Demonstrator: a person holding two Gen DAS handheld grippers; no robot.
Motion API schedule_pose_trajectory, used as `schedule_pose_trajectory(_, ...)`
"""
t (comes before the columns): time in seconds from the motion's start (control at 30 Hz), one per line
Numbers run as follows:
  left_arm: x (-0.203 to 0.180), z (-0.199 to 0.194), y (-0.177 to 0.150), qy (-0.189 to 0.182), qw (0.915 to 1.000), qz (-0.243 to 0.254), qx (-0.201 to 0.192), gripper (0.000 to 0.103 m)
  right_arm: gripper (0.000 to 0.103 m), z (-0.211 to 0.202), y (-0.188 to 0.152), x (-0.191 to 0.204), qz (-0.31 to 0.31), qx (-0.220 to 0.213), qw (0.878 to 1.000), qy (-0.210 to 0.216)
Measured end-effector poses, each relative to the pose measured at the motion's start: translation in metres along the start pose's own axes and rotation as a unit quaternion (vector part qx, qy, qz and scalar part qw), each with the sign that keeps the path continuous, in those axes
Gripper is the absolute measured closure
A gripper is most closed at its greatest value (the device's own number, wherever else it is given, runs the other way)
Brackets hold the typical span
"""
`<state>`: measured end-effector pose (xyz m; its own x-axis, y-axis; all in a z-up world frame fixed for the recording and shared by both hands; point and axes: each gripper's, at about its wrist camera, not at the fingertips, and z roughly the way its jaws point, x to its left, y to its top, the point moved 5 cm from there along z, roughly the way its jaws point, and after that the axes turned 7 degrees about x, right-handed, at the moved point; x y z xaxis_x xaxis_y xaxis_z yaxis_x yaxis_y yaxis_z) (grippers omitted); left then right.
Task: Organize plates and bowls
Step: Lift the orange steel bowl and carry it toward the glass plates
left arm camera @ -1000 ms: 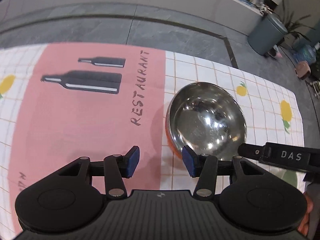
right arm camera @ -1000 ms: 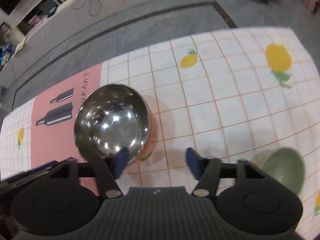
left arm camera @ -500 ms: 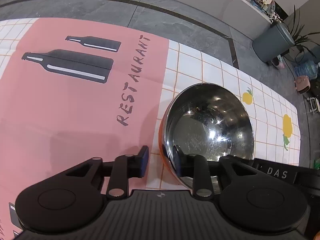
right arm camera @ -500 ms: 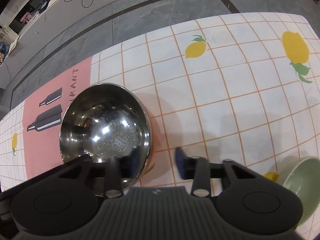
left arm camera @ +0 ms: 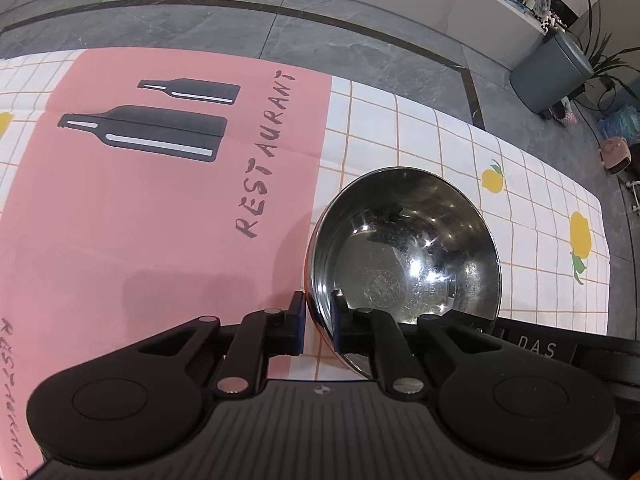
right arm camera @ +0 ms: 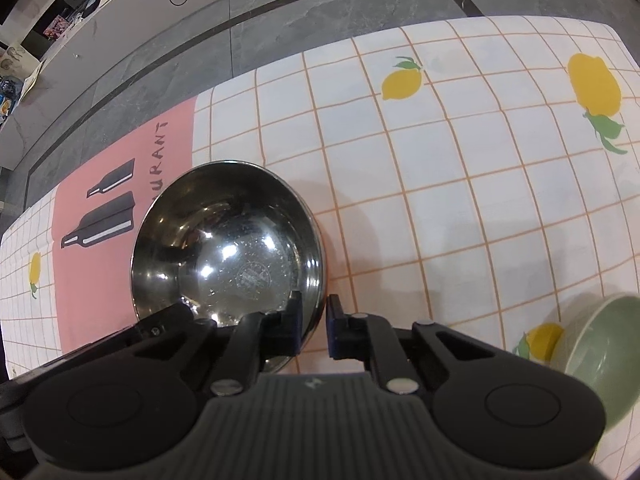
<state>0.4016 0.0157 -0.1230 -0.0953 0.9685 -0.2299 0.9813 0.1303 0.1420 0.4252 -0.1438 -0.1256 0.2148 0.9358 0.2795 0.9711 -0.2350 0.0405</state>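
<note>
On tablecloth (right arm camera: 460, 168), one steel bowl (left arm camera: 404, 256), both jaws closing on rim, one green bowl (right arm camera: 600, 364).

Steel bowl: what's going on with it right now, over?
Left gripper and right gripper closing, fingers astride opposite rims of steel bowl. Bowl on tablecloth. Green bowl off to the side, nothing in the way.
</note>
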Motion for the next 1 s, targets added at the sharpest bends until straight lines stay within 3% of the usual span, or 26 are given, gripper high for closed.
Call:
schedule_pose_trajectory(0.53,-0.012,-0.065,-0.064,0.01,0.9998,0.001,-0.014,0.09,0.095,-0.062,-0.06,0.002,-0.026,-0.019,0.999,-0.008)
schedule_pose_trajectory(1.0,-0.026,-0.128,-0.168,0.002,0.9997,-0.004,-0.023,0.09,0.094,-0.121,-0.17,-0.011,-0.072,-0.017,0.997,-0.016)
